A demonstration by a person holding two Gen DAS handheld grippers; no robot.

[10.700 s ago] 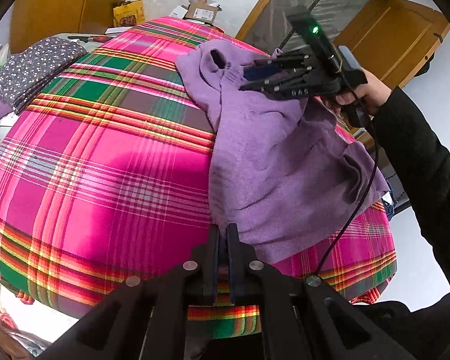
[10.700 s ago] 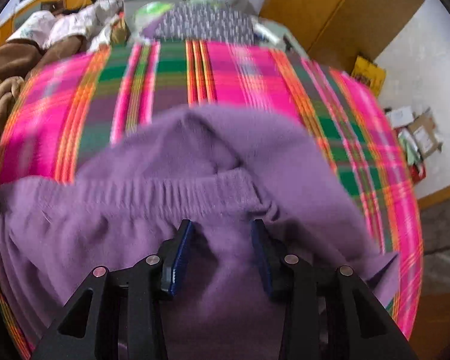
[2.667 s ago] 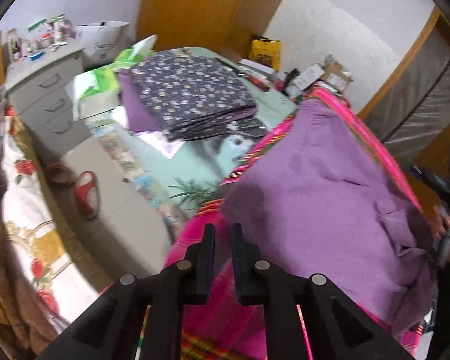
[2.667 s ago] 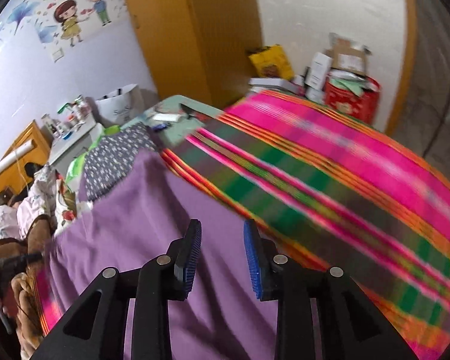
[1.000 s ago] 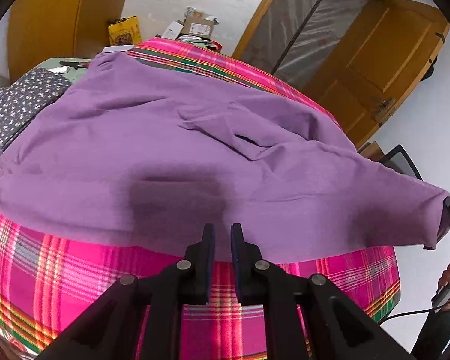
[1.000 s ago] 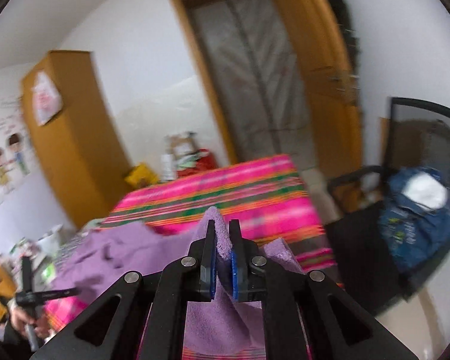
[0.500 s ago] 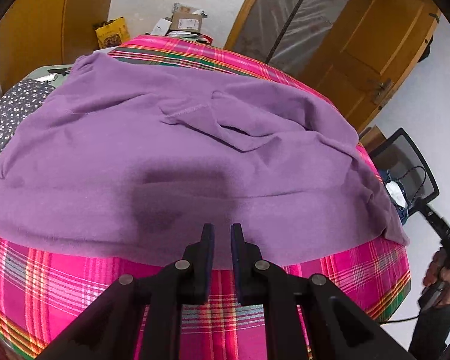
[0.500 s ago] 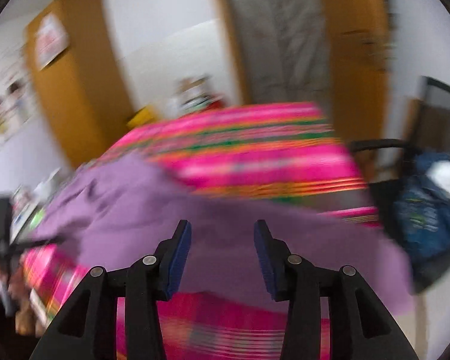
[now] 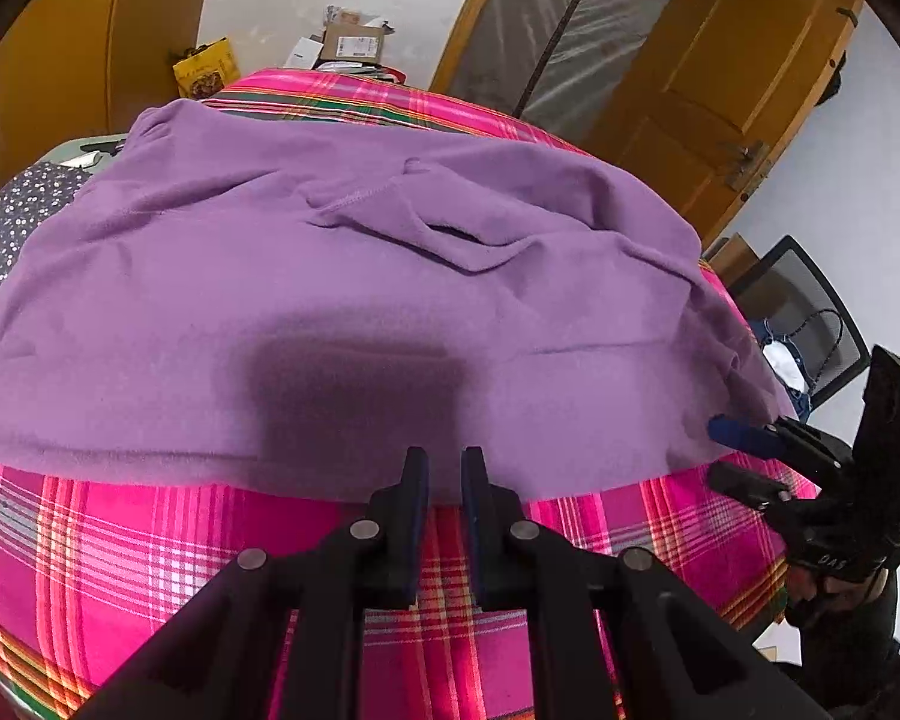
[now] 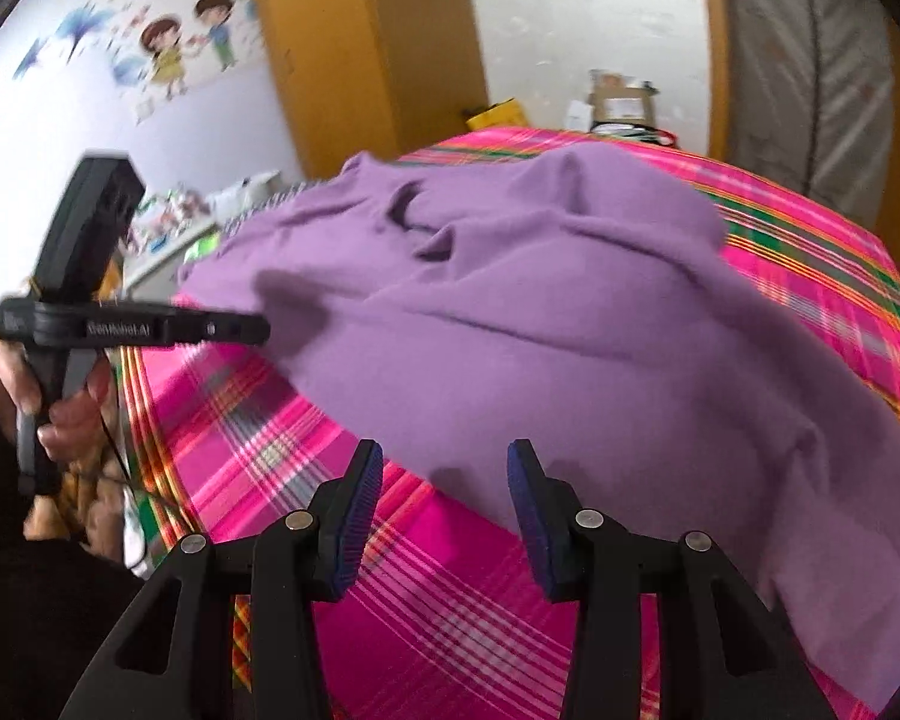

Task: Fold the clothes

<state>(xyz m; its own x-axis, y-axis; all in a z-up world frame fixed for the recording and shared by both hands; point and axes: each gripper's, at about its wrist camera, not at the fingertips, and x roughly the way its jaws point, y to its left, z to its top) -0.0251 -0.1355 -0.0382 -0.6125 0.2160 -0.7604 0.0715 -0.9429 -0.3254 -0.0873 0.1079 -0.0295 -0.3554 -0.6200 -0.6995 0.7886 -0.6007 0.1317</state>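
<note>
Nearest the left wrist camera, the left gripper (image 9: 444,480) is hovering at the near hem of the purple fleece garment (image 9: 342,276); its fingers are standing a narrow slot apart with nothing visibly between them, the hem lying just beyond the tips. In the right wrist view the right gripper (image 10: 444,480) is hanging over the pink plaid bedcover (image 10: 282,450) just beside the garment's near right corner, its blue-padded fingers (image 10: 363,492) set wide apart and gripping nothing.

The garment is lying spread across the bedcover, reaching from the near edge toward the far side, with a raised crease and a loose fold around the middle (image 9: 426,228).

Judgement: the spreading step appears complete and the first fold is not yet begun. The next move calls for each gripper to take a clean pinch on the near edge, the loose middle fold being smoothed first.

Farther left, a dotted dark folded cloth (image 9: 6,222) is resting beyond the bedcover.
</note>
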